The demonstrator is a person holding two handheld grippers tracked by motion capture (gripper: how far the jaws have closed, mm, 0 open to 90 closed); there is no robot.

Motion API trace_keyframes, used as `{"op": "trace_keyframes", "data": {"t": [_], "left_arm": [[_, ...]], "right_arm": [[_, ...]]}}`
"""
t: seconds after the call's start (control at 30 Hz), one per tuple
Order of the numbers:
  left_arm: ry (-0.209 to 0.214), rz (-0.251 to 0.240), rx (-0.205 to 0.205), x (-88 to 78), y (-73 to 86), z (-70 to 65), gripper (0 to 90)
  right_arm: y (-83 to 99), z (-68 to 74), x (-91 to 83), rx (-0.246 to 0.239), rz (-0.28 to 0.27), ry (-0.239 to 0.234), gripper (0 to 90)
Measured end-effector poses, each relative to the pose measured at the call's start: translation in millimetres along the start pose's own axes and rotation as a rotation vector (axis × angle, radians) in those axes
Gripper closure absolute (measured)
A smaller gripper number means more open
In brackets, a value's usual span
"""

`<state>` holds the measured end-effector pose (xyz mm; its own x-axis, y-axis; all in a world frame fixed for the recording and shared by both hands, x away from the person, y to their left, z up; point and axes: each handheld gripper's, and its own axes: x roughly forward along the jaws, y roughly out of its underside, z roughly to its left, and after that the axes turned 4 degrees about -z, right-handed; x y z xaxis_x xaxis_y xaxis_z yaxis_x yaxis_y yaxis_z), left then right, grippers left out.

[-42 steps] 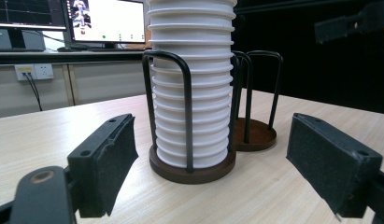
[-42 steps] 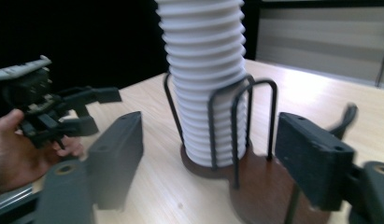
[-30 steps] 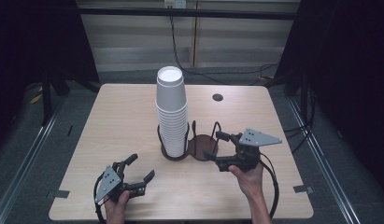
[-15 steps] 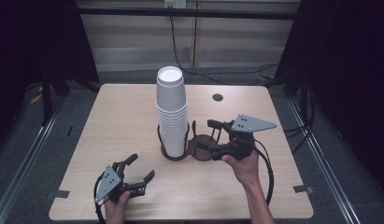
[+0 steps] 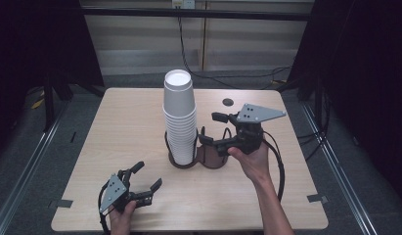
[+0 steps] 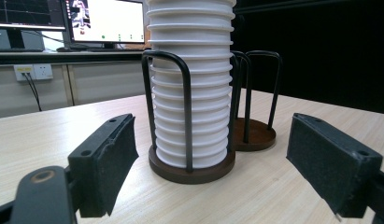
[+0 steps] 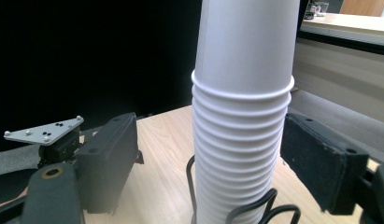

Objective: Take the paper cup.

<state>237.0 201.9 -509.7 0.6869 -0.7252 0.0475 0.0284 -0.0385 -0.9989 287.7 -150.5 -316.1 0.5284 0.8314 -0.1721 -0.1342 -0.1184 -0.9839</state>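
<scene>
right gripper (image 5: 211, 129): jaws released, just been opening, flanking cup stack (image 5: 180, 120) without touching | left gripper (image 5: 148, 178): jaws released, empty, low over surface (image 5: 115, 127)

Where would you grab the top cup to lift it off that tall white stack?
Probably the top cup's smooth wall above its rolled rim, fingers on opposite sides, coming in level like the right gripper. The cup holder's wire loops guard only the stack's lower part.
</scene>
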Motion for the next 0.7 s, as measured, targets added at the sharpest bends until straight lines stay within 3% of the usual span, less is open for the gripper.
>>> {"op": "trace_keyframes", "data": {"t": [0.47,0.57,0.7], "left_arm": [[0.001,-0.003,-0.008,0.2,0.1,-0.5,15.8],[0.004,0.0,0.007,0.0,-0.1,0.6,15.8],[0.001,0.0,0.0,0.0,0.0,0.1,15.8]], "right_arm": [[-33.5,-4.0,15.5,-0.031,0.047,-0.024,16.8],[-43.5,-4.6,20.0,-0.043,0.053,-0.03,16.7],[-50.3,-12.4,25.6,-0.02,0.059,-0.047,16.7]]}}
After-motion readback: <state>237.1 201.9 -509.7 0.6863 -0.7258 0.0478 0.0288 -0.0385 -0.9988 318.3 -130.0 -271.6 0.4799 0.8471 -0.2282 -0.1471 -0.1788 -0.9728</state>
